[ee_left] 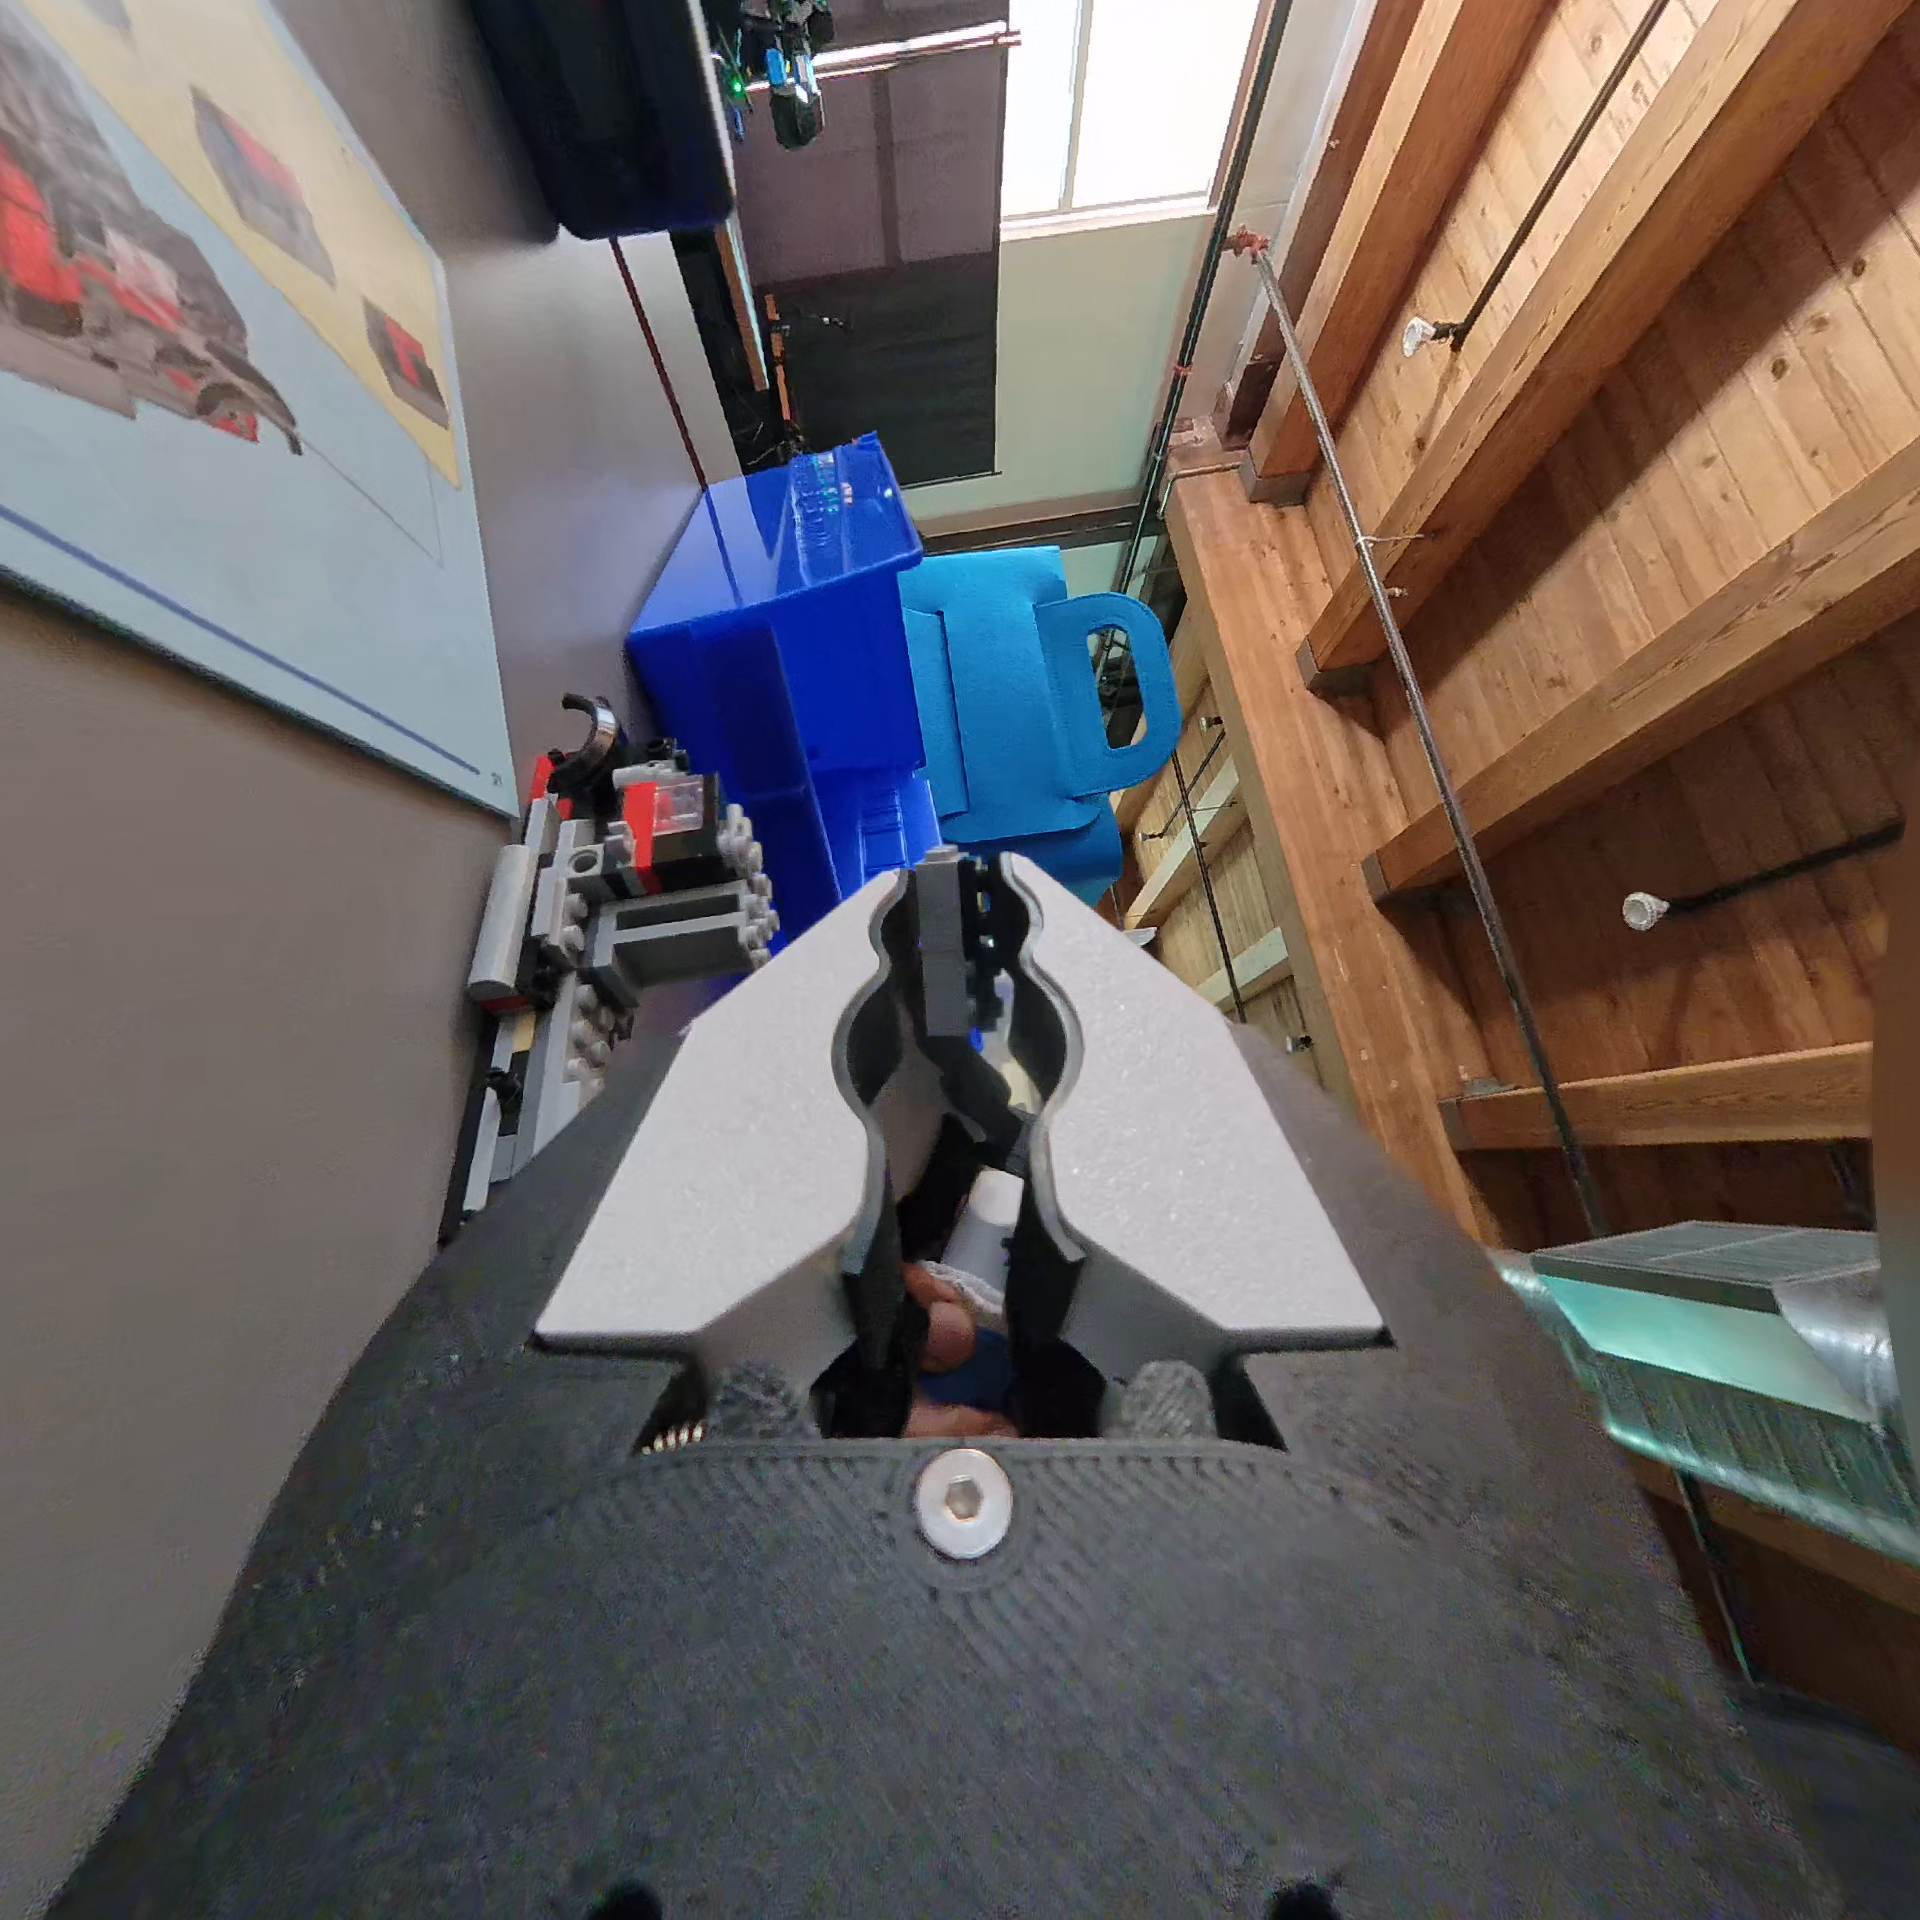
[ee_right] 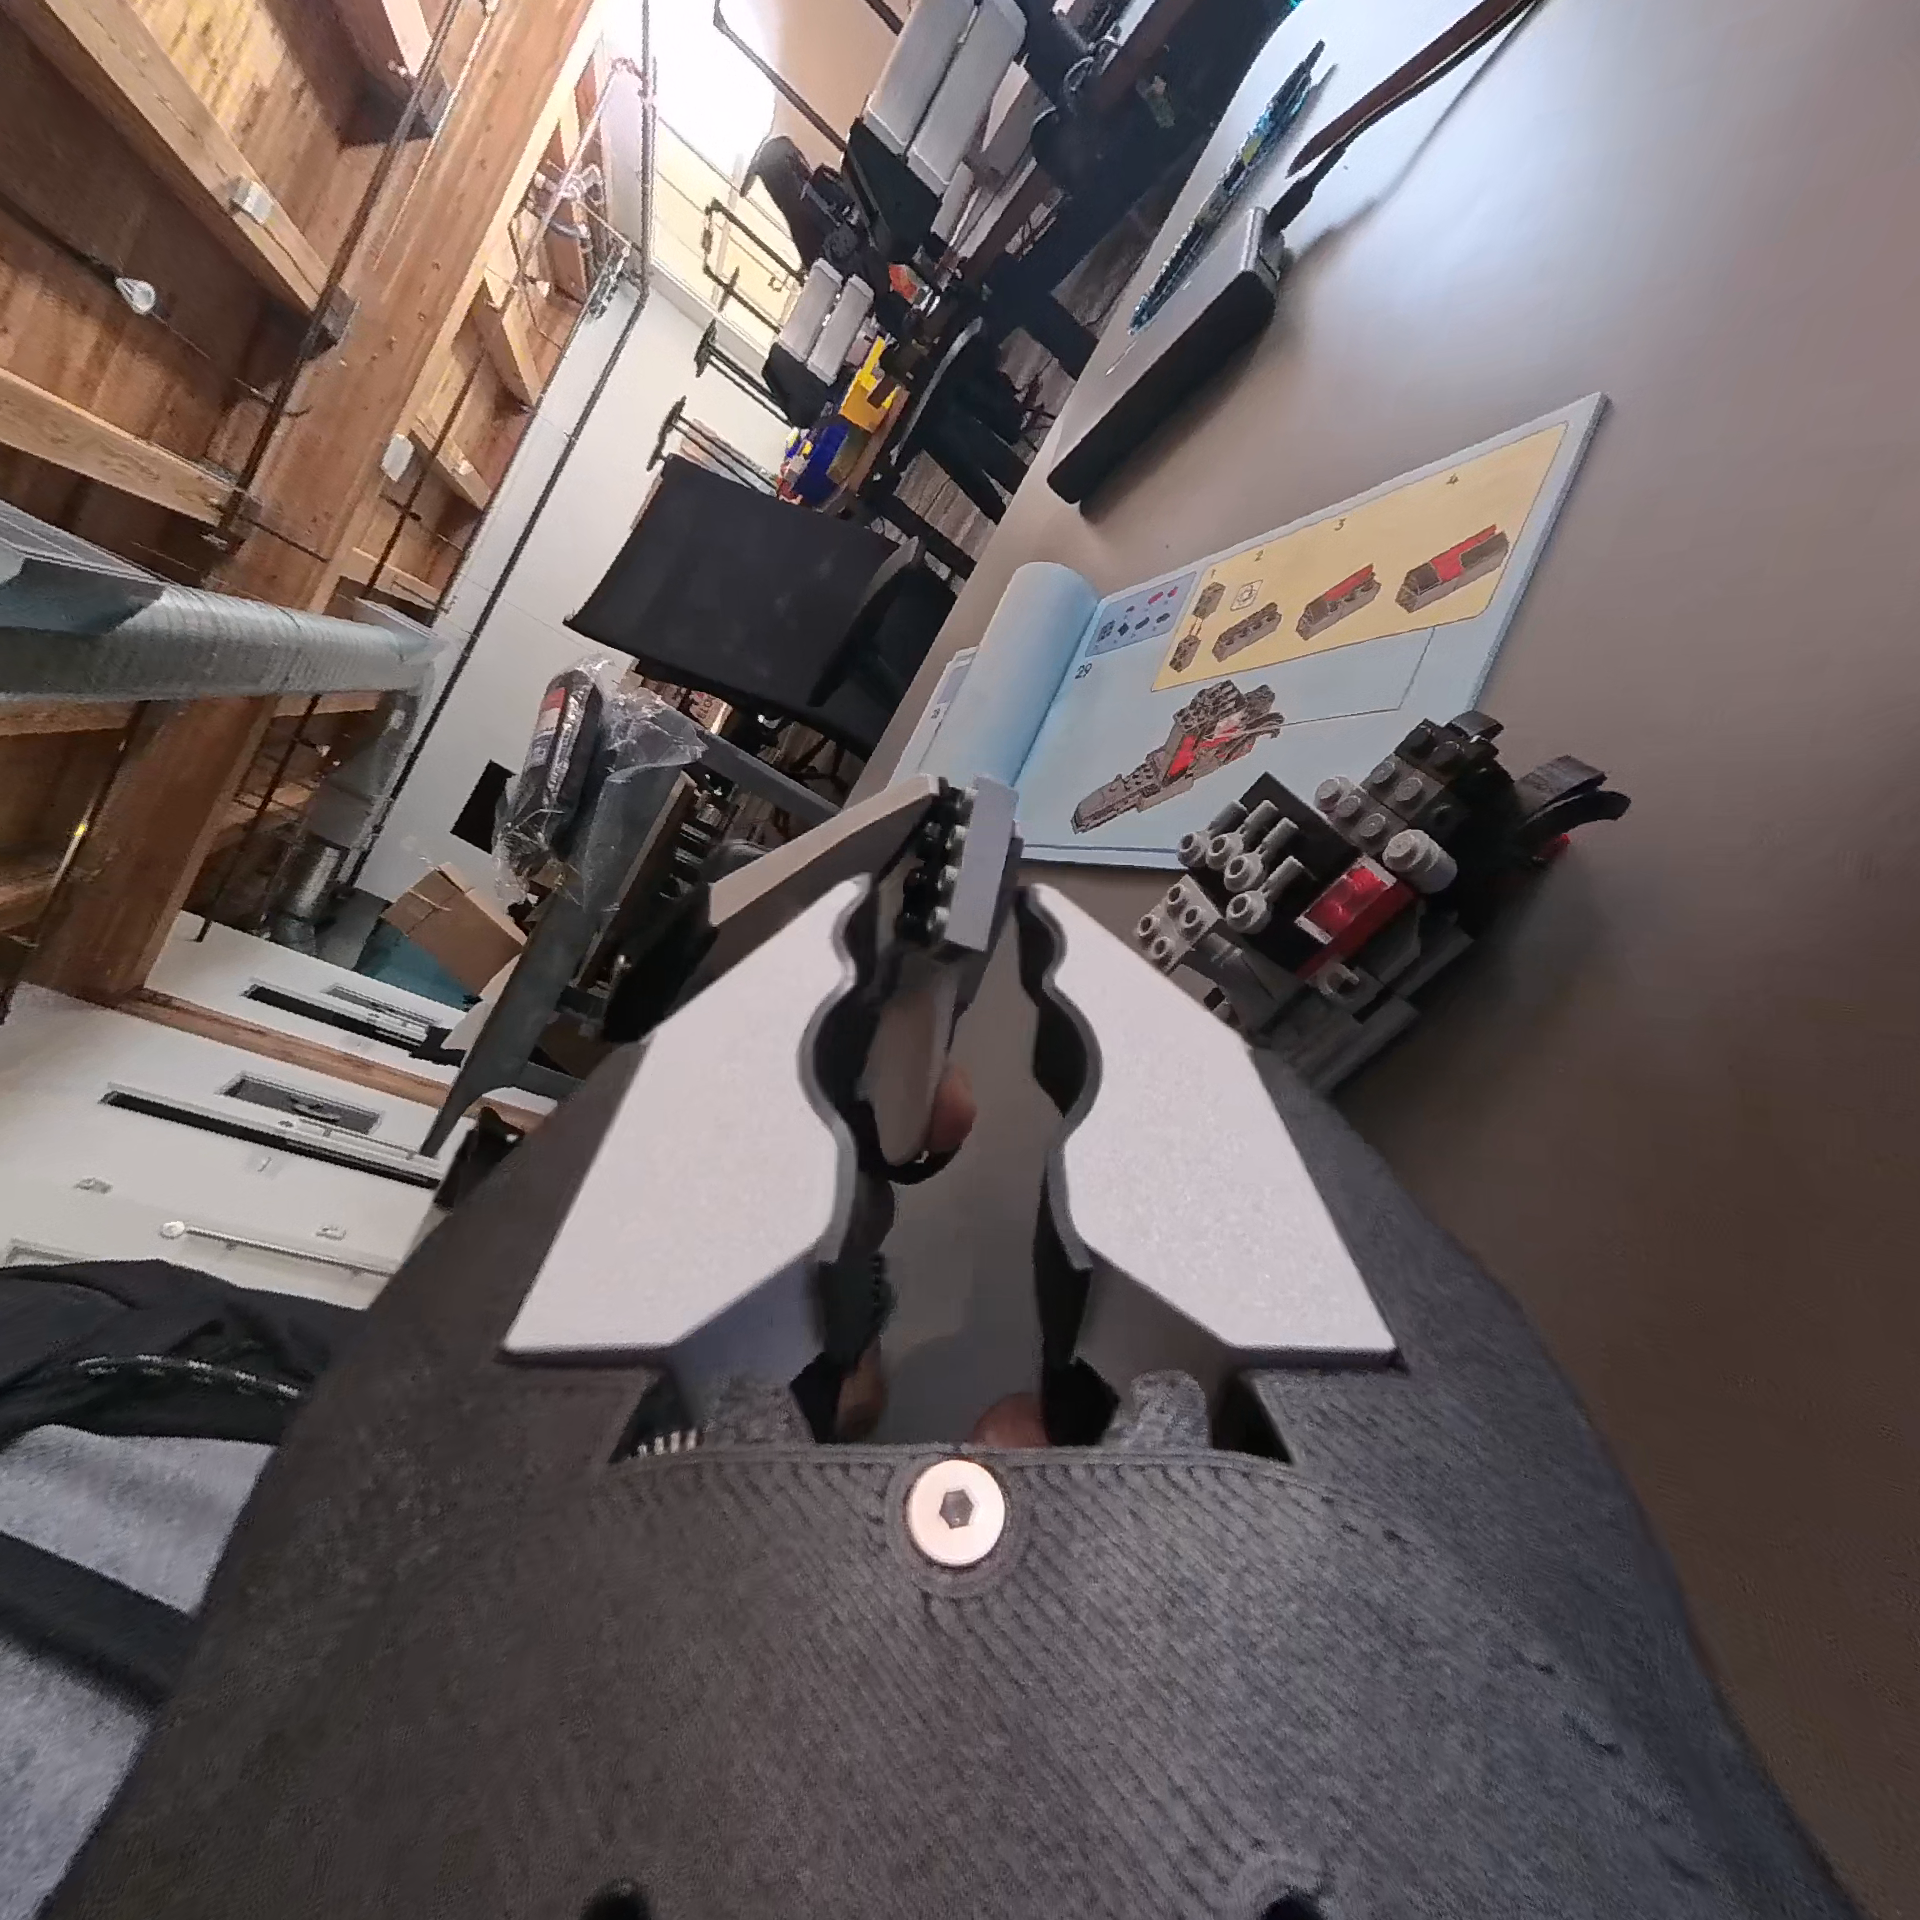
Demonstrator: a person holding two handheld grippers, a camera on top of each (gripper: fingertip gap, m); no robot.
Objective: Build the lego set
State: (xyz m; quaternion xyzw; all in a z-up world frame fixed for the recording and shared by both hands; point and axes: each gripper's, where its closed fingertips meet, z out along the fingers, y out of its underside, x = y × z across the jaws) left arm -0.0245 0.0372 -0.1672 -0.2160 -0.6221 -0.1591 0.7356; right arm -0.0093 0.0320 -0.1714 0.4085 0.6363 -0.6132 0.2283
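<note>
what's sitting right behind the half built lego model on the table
In the left wrist view, a blue plastic bin stands right behind the lego model, with a lighter blue felt bag beside it. The bin's inside is hidden.

Glossy plastic bin (ee_left: pixel 790 623) — matt, grainy gripper (ee_left: pixel 961 883).

1. The left gripper (ee_left: pixel 951 883) is rolled on its side, so the table runs up the left edge of its view. Its two grey fingers (ee_left: pixel 790 1049) taper to tips held close together, pinching a small grey piece.
2. The right gripper (ee_right: pixel 956 894) is tilted the other way, with the table rising along the right of its view. Its jaws stand slightly parted at the tips.
3. The tip of the left gripper shows in the right wrist view, meeting the right gripper tip to tip.
</note>
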